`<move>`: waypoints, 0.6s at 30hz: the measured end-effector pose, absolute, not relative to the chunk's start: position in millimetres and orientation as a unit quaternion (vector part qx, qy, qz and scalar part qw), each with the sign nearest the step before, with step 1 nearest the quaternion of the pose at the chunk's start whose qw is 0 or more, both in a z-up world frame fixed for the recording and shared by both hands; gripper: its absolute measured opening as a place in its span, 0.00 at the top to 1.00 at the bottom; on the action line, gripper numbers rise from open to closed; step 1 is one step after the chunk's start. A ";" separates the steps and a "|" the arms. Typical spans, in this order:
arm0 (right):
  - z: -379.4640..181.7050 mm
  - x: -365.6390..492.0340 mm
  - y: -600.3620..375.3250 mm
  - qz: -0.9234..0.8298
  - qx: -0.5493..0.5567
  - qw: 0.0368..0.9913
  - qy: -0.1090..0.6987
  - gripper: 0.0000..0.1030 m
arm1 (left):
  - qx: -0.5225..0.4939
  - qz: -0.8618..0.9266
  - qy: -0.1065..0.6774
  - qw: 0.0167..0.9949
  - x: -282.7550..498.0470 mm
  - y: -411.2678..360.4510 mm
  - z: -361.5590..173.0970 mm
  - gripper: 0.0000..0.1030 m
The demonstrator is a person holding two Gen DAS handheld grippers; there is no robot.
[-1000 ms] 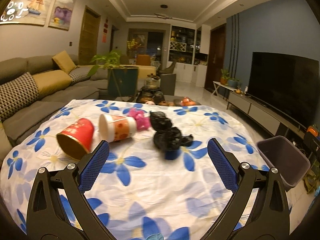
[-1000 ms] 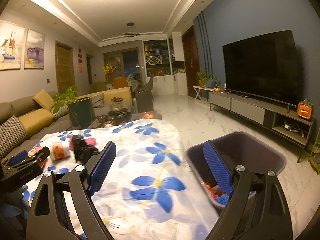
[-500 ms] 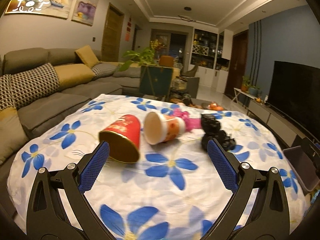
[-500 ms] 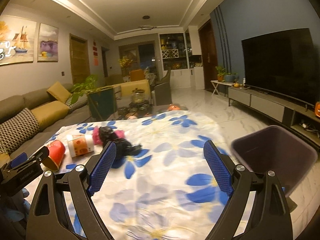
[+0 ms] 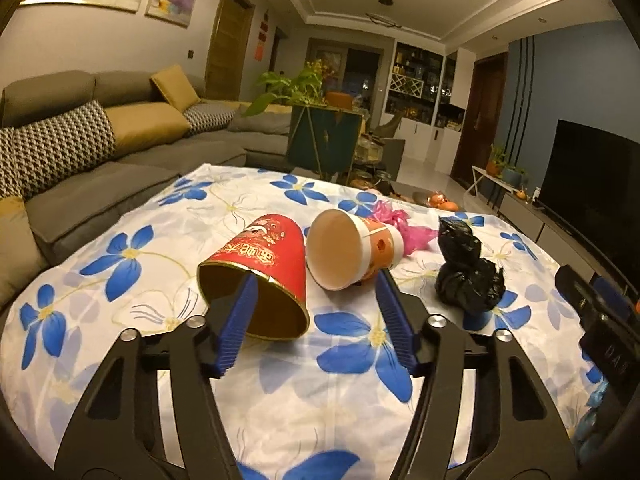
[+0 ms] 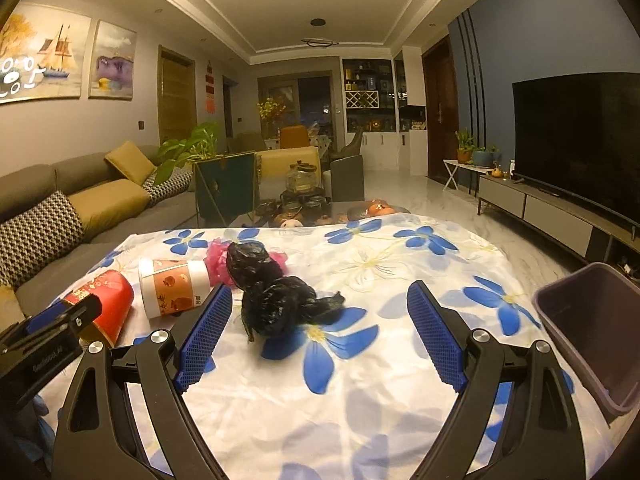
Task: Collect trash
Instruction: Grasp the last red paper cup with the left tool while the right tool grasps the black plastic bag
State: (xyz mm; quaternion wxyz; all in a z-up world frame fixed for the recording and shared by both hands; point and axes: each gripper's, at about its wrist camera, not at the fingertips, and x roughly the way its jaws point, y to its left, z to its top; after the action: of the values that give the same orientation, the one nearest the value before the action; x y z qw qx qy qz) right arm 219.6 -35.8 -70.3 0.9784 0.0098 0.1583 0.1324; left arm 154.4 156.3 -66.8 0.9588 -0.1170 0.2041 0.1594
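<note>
On a table under a blue-flowered white cloth (image 5: 168, 216), the left gripper (image 5: 314, 320) reached, jaws open, around the rim of a tipped red paper cup (image 5: 260, 272), one finger apparently inside. The right gripper (image 6: 320, 336) hovered open near a crumpled black plastic bag (image 6: 276, 300). Next: close on the rim and carry the cup to the grey bin (image 6: 592, 332).

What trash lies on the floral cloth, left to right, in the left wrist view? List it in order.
red paper cup → white and orange cup → pink plastic bag → black plastic bag
</note>
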 end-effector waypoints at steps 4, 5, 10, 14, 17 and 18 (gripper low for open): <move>-71.6 229.1 -26.2 0.133 0.001 0.977 0.163 0.16 | -0.138 0.149 0.222 0.954 167.1 167.2 -72.2 0.56; -72.0 231.3 -23.7 0.134 -0.001 0.977 0.165 0.16 | -0.145 0.147 0.227 0.952 170.0 169.6 -74.2 0.60; -74.8 242.5 -11.1 0.137 -0.009 0.975 0.176 0.17 | -0.178 0.123 0.240 0.946 177.5 180.9 -81.9 0.80; -77.9 251.1 -1.8 0.141 -0.016 0.972 0.186 0.24 | -0.193 0.112 0.238 0.945 177.3 185.4 -83.6 0.98; -80.3 257.1 3.7 0.138 -0.019 0.971 0.194 0.30 | -0.194 0.108 0.227 0.948 172.6 184.4 -80.1 0.98; -81.1 259.0 5.6 0.137 -0.019 0.971 0.197 0.31 | -0.191 0.109 0.220 0.950 169.7 183.4 -77.4 0.98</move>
State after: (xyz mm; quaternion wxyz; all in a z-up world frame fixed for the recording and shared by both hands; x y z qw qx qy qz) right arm 259.0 5.6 -81.1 0.9707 -0.0193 0.1969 0.1367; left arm 169.7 183.4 -77.4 0.9505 -0.1907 0.2200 0.1088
